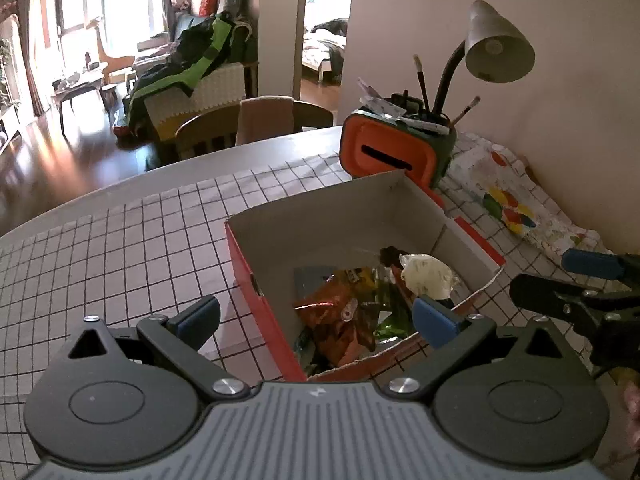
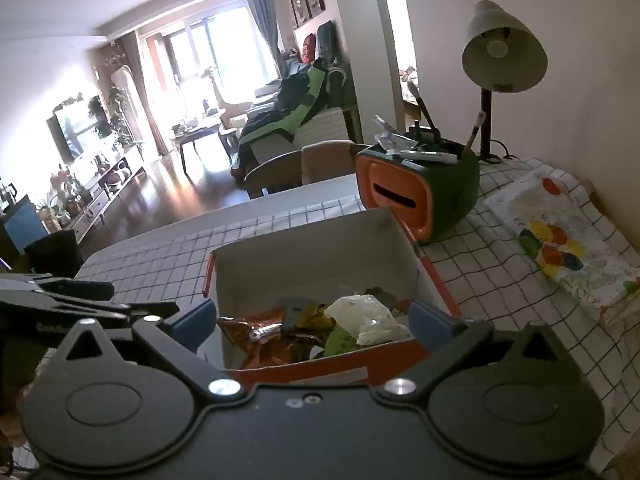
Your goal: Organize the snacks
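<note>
Snack packets (image 1: 352, 304) heaped in red cardboard box (image 1: 256, 276), just ahead of left gripper (image 1: 316, 316), jaws spread wide, holding nothing. Right gripper (image 2: 310, 318) likewise wide and empty, facing same box. Beneath: grid-pattern tablecloth (image 1: 120, 240); beyond, orange-green pen holder (image 1: 384, 152), desk lamp (image 1: 496, 44), sunlit living room.

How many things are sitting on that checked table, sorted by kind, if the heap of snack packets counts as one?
Cardboard box with snack packets heaped inside: 1
Orange and green holder of brushes: 1
Desk lamp: 1
Folded cloth with coloured dots: 1
Total: 4 things. The packets overlap too much to count singly.
</note>
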